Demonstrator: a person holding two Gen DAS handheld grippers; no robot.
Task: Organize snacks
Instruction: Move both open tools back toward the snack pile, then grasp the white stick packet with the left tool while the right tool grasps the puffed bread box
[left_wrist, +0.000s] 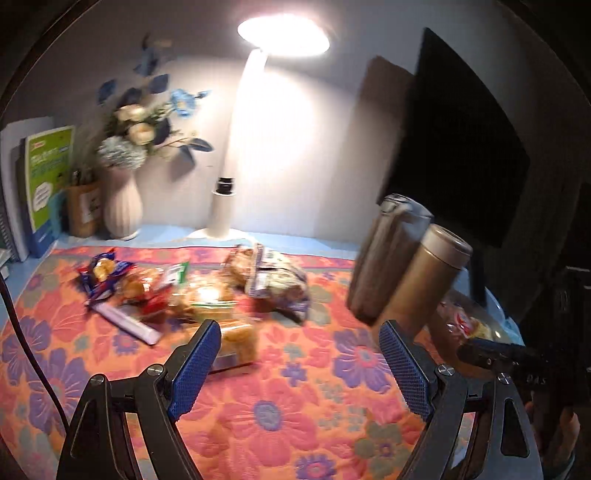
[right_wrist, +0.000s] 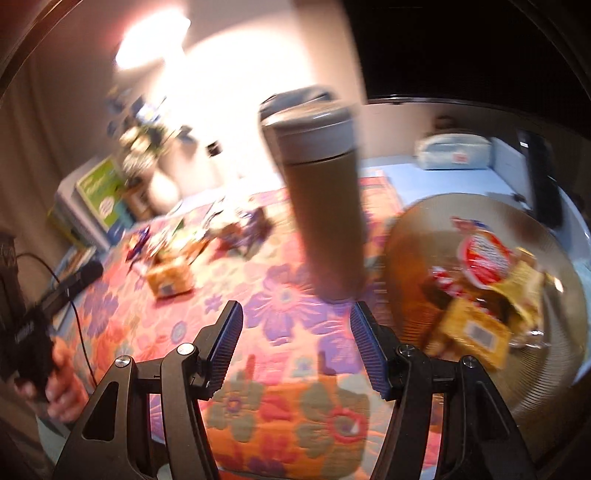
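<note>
Left wrist: floral tablecloth, lit lamp.

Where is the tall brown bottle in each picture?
Left wrist view: the brown bottle stands right of centre, blurred into a double shape, above the right finger of the open left tool.
Right wrist view: it stands in the middle, left of the metal bowl.
Shared landmark: the lit lamp.

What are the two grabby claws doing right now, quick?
Left gripper: open, holding nothing, above the flowery cloth.
Right gripper: open, holding nothing, aimed at the brown bottle.
</note>
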